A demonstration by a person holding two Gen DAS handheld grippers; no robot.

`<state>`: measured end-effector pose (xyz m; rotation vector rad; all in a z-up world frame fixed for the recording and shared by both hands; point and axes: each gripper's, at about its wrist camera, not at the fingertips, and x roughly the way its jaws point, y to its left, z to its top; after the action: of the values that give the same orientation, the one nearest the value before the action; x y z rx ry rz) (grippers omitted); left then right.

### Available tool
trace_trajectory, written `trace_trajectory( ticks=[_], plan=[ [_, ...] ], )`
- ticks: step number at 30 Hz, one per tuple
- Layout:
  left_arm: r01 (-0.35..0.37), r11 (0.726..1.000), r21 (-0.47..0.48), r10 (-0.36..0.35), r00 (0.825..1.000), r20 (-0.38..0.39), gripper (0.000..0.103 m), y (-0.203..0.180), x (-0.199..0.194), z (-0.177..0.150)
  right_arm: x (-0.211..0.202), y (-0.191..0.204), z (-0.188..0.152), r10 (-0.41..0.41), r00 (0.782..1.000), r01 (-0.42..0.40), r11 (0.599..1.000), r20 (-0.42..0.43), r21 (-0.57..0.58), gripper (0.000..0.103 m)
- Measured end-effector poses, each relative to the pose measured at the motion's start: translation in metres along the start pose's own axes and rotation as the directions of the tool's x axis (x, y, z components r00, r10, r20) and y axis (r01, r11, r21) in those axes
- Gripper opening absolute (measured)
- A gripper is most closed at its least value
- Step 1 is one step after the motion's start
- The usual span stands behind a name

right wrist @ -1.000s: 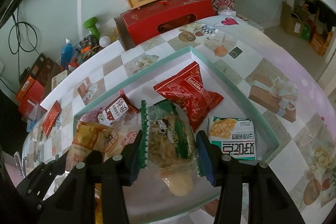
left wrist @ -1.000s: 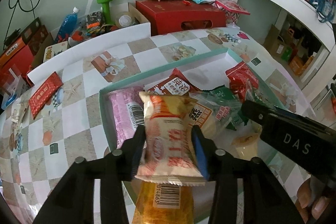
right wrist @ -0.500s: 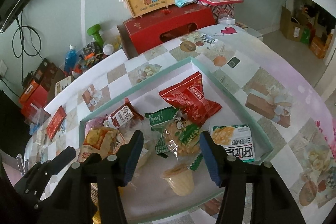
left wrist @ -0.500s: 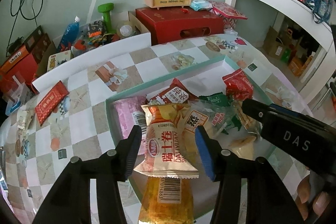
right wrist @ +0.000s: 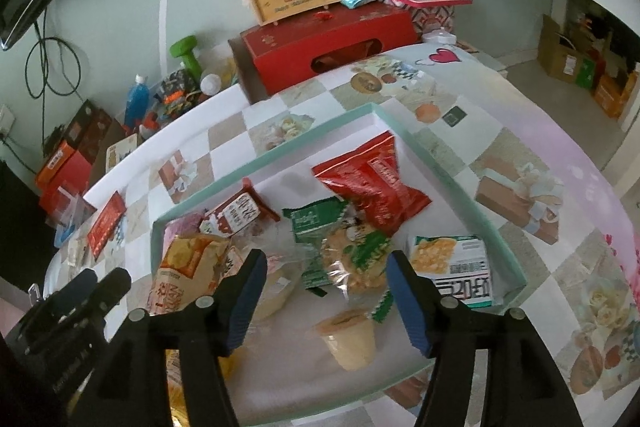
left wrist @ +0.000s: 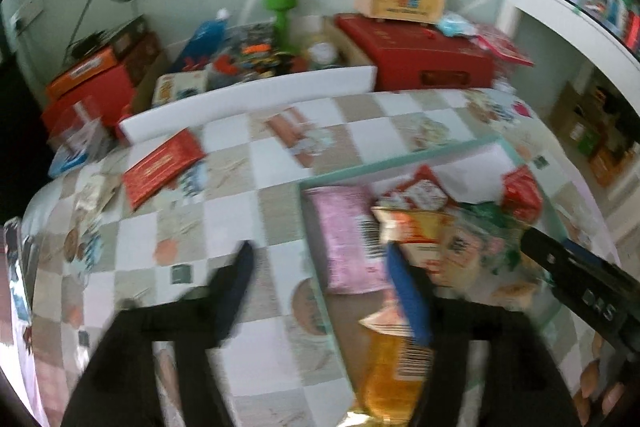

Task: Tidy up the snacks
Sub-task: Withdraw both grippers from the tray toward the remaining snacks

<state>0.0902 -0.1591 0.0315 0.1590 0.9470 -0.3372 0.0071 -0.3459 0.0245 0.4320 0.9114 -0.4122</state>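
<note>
Gaping after just opening, both tools — left tool (left wrist: pixel 320 279), right tool (right wrist: pixel 326 267) — grip nothing.

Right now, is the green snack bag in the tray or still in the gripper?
In the tray. The green bag lies on the tray floor beside the red bag; the right gripper has just been opening and its pads stand clear of it.

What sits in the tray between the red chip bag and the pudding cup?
Right wrist view: a green-and-clear snack packet lies between the red chip bag and pudding cup.
</note>
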Motion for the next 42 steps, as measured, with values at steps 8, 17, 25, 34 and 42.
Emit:
trace_trajectory(
  ticks=[8,17,25,34,42],
  plan=[
    [-0.081,0.995,-0.063,0.079,0.996,-0.03,0.088,0.021,0.011,-0.001,0.005,0.017,-0.003,0.018,1.0,-0.019,0.999,-0.015,-0.048,0.095],
    [-0.119,0.988,-0.098,0.115,0.992,-0.048,0.1,0.029,0.017,-0.004,0.006,0.015,-0.002,0.002,1.0,-0.002,0.999,-0.01,-0.045,0.103],
    [-0.132,0.985,-0.107,0.127,0.99,-0.052,0.103,0.03,0.018,-0.005,0.007,0.01,-0.002,-0.019,1.0,0.019,0.999,-0.004,-0.031,0.103],
    [-0.127,0.988,-0.091,0.123,0.991,-0.051,0.103,0.031,0.014,-0.005,0.006,0.01,-0.002,-0.027,1.0,0.027,0.999,0.0,-0.027,0.103],
    [-0.104,0.989,-0.102,0.103,0.994,-0.022,0.103,0.041,0.002,-0.001,-0.009,0.026,0.001,0.009,0.997,-0.006,0.999,0.082,-0.04,0.103]
  ],
)
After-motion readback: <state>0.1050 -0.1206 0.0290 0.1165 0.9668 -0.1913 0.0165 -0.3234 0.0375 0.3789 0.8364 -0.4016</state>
